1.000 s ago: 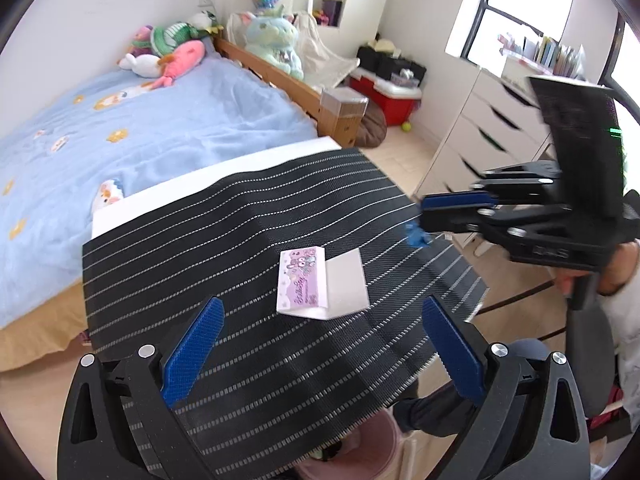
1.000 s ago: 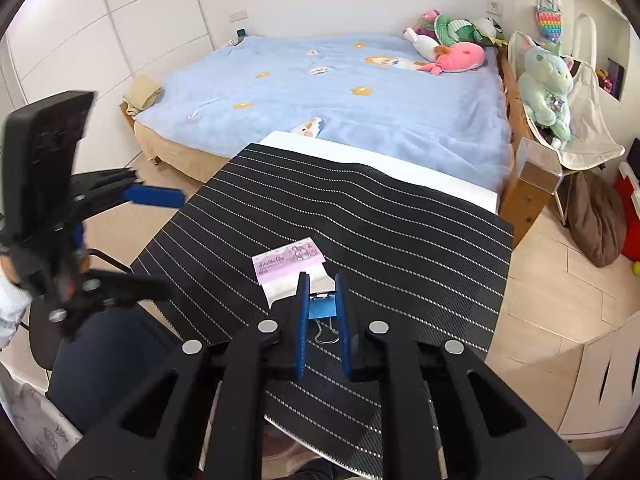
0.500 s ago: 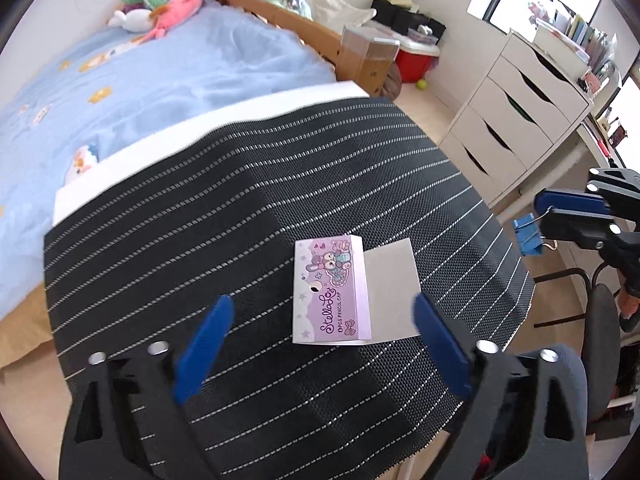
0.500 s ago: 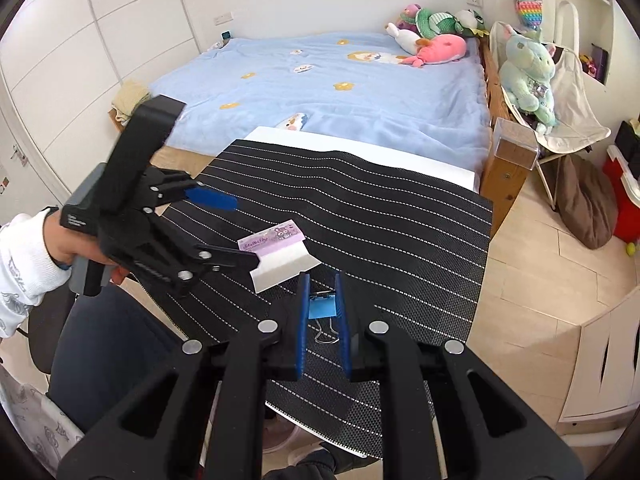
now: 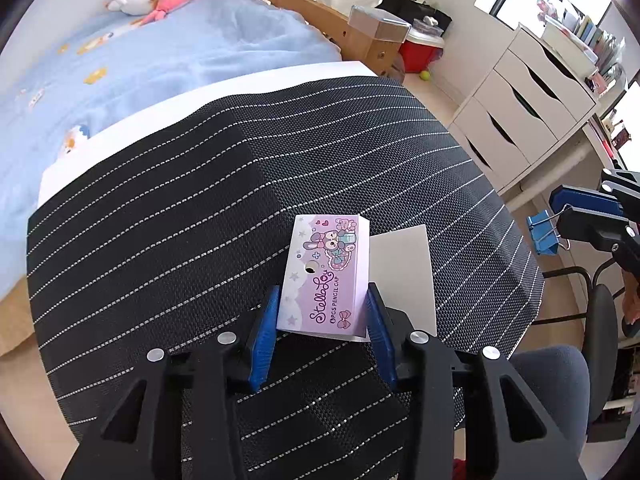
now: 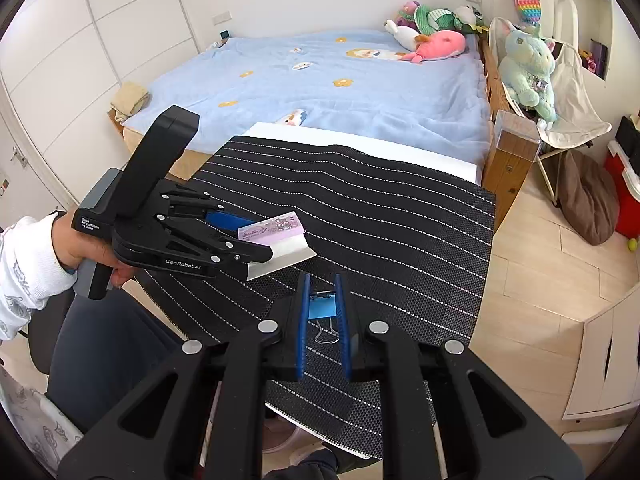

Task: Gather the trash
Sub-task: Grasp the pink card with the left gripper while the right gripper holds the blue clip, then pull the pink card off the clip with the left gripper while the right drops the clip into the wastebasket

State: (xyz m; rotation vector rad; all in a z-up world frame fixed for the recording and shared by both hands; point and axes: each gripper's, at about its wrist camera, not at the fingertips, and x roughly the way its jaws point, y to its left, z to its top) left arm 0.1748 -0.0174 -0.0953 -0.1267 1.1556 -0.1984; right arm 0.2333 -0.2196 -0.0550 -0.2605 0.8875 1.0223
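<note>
Your left gripper (image 5: 322, 312) has just been closing, and its blue pads now sit against both long edges of the purple pencil-cap card (image 5: 326, 276), so it is clamped on the card's near end. The card is thin, glossy printed cardboard with cartoon rabbits, cursive lettering and a small punched hole; a plain white flap (image 5: 402, 270) folds out from its right side and lies flat on the black mesh mat (image 5: 160, 216). That mat is a coarse woven sheet with thin white stripes, spread over a white tabletop (image 5: 120, 128) whose bare edge shows only along the far side.

Your right gripper (image 6: 322, 304) is shut tight on a blue binder clip (image 6: 322, 306), a small folded-metal wedge with wire handles hanging below the pads. From the left wrist view the clip (image 5: 542, 232) shows beyond the mat's right edge, and only the fingertips of that gripper show, the rest cut off by the frame.

The right wrist view shows what the left cannot: your hand (image 6: 86, 248) in a white sleeve around the left gripper's handle. From there the near finger hides much of the card (image 6: 272, 230), and its print is too small to read. The blue bed (image 6: 320, 80) with plush toys lies behind the table
</note>
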